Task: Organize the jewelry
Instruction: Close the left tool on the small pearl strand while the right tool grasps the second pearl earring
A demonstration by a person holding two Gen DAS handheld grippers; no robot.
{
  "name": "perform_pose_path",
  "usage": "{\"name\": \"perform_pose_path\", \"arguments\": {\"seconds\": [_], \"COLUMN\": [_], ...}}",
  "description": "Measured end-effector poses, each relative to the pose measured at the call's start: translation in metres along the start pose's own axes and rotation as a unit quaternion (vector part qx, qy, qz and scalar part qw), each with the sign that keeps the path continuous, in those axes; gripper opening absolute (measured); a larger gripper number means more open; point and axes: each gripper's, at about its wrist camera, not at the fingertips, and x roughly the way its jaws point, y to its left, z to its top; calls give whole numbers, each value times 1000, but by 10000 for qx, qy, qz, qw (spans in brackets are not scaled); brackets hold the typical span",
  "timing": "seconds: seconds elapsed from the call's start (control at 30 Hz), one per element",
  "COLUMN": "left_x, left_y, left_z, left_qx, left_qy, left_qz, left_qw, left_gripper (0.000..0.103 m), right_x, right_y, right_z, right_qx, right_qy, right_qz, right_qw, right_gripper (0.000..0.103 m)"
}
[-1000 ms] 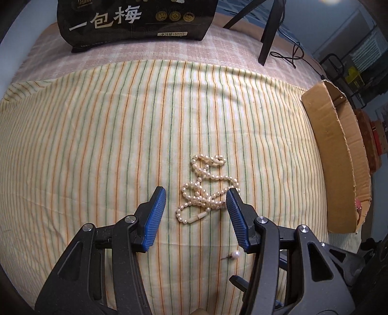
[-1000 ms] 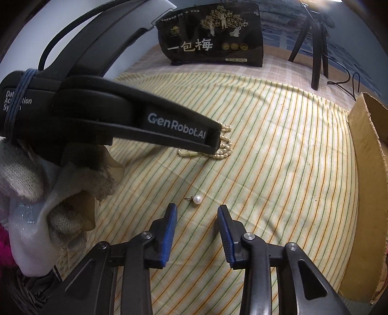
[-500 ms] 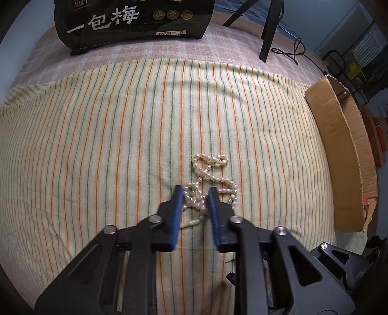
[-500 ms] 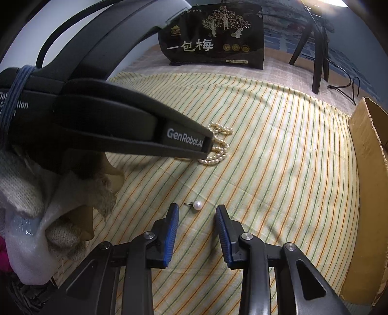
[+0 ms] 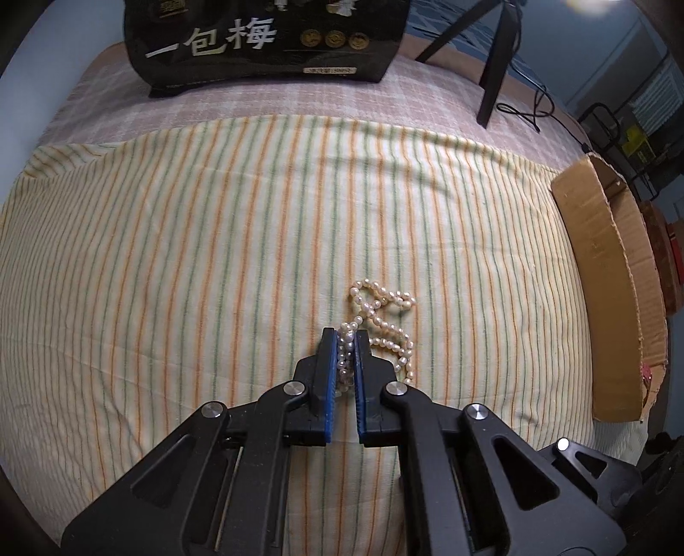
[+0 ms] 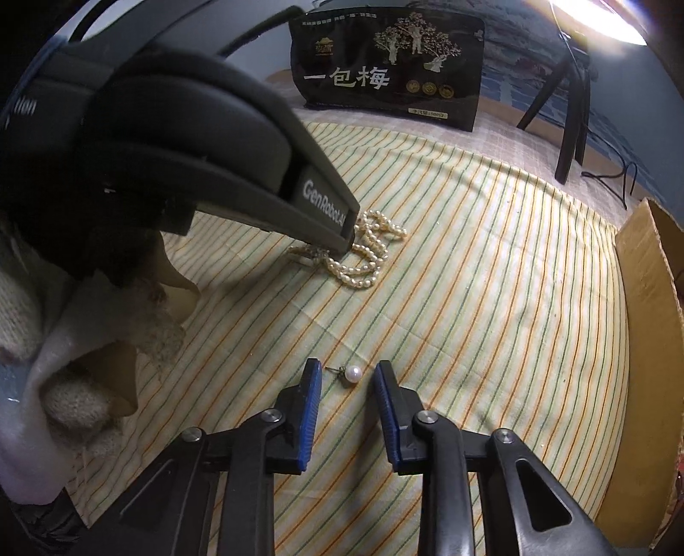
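Observation:
A pearl necklace (image 5: 384, 318) lies bunched on the striped cloth (image 5: 171, 265). My left gripper (image 5: 346, 335) is shut on the near strands of the necklace, with the far loops still on the cloth. The necklace also shows in the right wrist view (image 6: 367, 256), with the left gripper's body above it. A single pearl earring (image 6: 352, 373) with a short post lies on the cloth between the blue pads of my right gripper (image 6: 346, 370), which is open around it without touching.
A black snack bag (image 5: 265, 38) stands at the far edge of the bed. A cardboard box (image 5: 607, 299) stands along the right side. Black tripod legs (image 5: 496, 64) stand at the back right. A gloved hand (image 6: 64, 342) holds the left gripper.
My left gripper moved forward over the necklace and closed from wide open onto its near strands. My right gripper edged forward so the earring now sits between its pads.

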Motion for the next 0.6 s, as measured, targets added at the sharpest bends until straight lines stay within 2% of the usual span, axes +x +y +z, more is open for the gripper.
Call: {"name": "perform_pose_path", "arguments": {"seconds": [0.07, 0.47, 0.6], "left_x": [-1, -35, -54], "left_y": [3, 18, 21], "left_z": [0, 3, 2], "left_qx": [-42, -272, -339], "left_qy": [-11, -376, -498], "left_qz": [-11, -173, -450], "left_qw": [10000, 9988, 9972], "left_gripper": [5, 5, 5], "right_x": [0, -30, -48], "right_y": [3, -8, -15], "right_z": [1, 2, 2], "right_qx": [-38, 200, 244], "right_qy": [-22, -332, -510], "right_qz": [-9, 158, 132], "right_qw": [10000, 9991, 9983], "right_gripper": [8, 7, 7]}}
